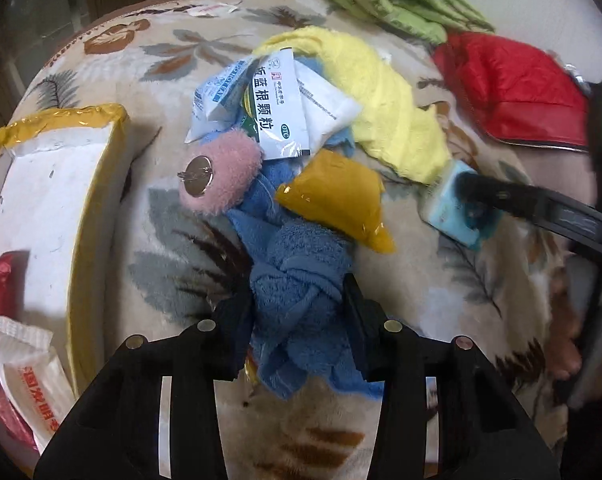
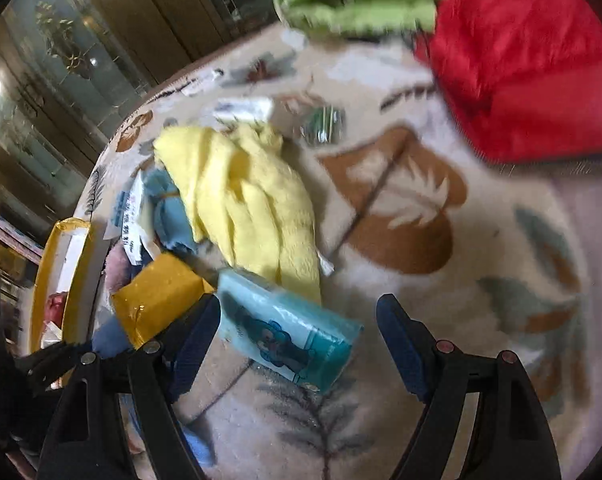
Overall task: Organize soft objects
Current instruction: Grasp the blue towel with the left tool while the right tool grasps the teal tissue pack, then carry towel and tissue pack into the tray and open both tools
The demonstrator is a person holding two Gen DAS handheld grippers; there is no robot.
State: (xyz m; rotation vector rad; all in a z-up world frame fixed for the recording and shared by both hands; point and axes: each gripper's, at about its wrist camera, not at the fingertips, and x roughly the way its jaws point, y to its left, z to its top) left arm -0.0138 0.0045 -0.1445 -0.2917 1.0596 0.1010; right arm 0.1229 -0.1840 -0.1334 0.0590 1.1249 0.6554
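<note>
Left tongs (image 1: 299, 312) are clamped on a knotted blue towel (image 1: 297, 280) at 6 o'clock on the leaf-patterned blanket (image 1: 441, 304). At 3 o'clock, right tongs (image 2: 299, 332) stand apart around a teal tissue pack (image 2: 289, 328), one pad touching its left end, under a yellow towel (image 2: 245, 204).

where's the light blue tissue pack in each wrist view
Left wrist view: the light blue tissue pack lies right of centre, at the lower tip of the yellow towel, with the right gripper reaching onto it.
Right wrist view: the pack sits low in the middle, between that gripper's open jaws.
Shared landmark: the mustard-yellow pouch, just left of the pack in both.
</note>
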